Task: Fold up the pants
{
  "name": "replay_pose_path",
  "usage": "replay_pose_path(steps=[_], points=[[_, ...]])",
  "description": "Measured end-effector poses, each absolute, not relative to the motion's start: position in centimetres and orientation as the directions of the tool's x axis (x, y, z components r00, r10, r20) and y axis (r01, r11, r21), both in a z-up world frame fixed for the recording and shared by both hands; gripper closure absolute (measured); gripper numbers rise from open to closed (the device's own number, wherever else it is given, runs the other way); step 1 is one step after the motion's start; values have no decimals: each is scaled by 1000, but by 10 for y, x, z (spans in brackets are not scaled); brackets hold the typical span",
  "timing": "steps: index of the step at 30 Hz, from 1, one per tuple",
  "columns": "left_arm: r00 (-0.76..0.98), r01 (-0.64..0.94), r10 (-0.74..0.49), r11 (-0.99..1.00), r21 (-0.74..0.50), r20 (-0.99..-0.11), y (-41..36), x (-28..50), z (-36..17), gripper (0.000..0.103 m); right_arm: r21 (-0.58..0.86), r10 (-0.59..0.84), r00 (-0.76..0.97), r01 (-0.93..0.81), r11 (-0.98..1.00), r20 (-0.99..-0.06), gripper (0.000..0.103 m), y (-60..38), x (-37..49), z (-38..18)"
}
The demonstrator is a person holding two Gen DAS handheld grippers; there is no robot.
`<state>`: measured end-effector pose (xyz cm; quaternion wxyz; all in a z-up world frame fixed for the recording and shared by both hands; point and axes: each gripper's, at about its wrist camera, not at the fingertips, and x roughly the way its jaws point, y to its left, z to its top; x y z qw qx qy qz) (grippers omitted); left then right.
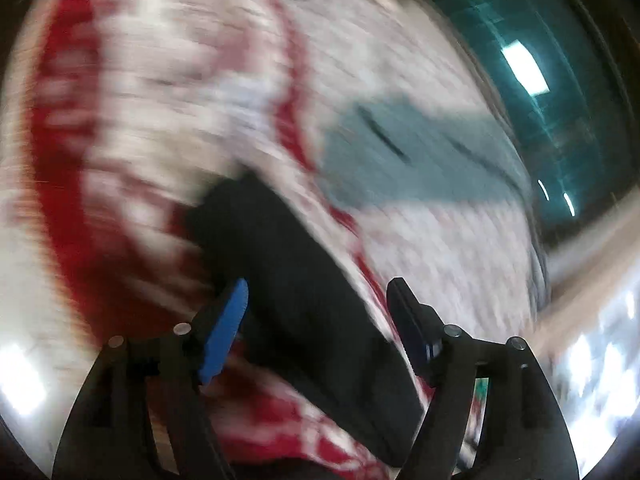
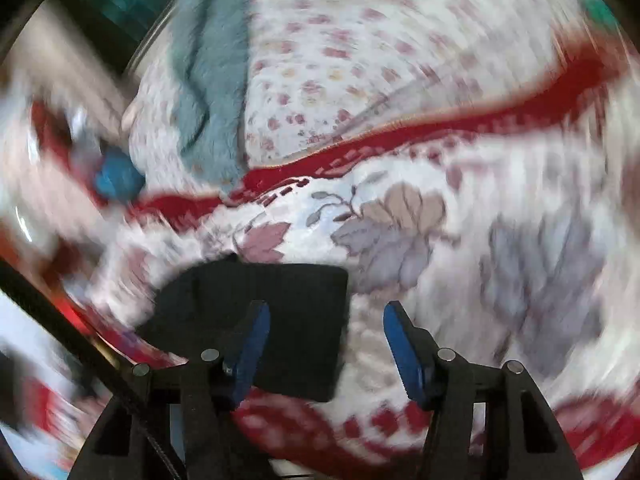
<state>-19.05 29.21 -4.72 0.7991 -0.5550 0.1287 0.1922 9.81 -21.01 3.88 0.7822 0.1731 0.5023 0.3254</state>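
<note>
The black pants (image 1: 304, 280) lie folded into a compact bundle on a red-and-white flowered bedspread (image 1: 160, 80). In the left wrist view the bundle runs between and beyond the fingers of my left gripper (image 1: 320, 312), whose blue pads stand apart and do not press on it; the picture is blurred. In the right wrist view the black pants (image 2: 280, 304) show as a flat rectangle under the left finger of my right gripper (image 2: 326, 332). Its jaws stand wide apart with nothing gripped between them.
A grey-blue cloth (image 1: 404, 152) lies on the white flowered sheet beyond the pants; the same grey-blue cloth (image 2: 212, 92) is at upper left in the right wrist view. A teal tiled wall (image 1: 540, 92) rises behind the bed. A blurred blue object (image 2: 116, 178) sits at left.
</note>
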Motion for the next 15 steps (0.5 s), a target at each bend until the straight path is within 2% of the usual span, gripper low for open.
replay_pose_path(steps=[2, 4, 8, 15], points=[[883, -459, 198, 179, -870, -425, 311, -208, -64, 27, 619, 694, 315, -313, 720, -648, 45, -216, 100, 43], [883, -461, 161, 120, -879, -441, 322, -204, -76, 27, 613, 692, 297, -323, 721, -658, 45, -209, 101, 42], [893, -450, 59, 73, -890, -446, 333, -179, -96, 27, 578, 689, 255, -395, 714, -678, 45, -191, 98, 44], [911, -413, 59, 111, -904, -409, 337, -160, -97, 27, 559, 691, 279, -425, 712, -667, 45, -190, 93, 44]])
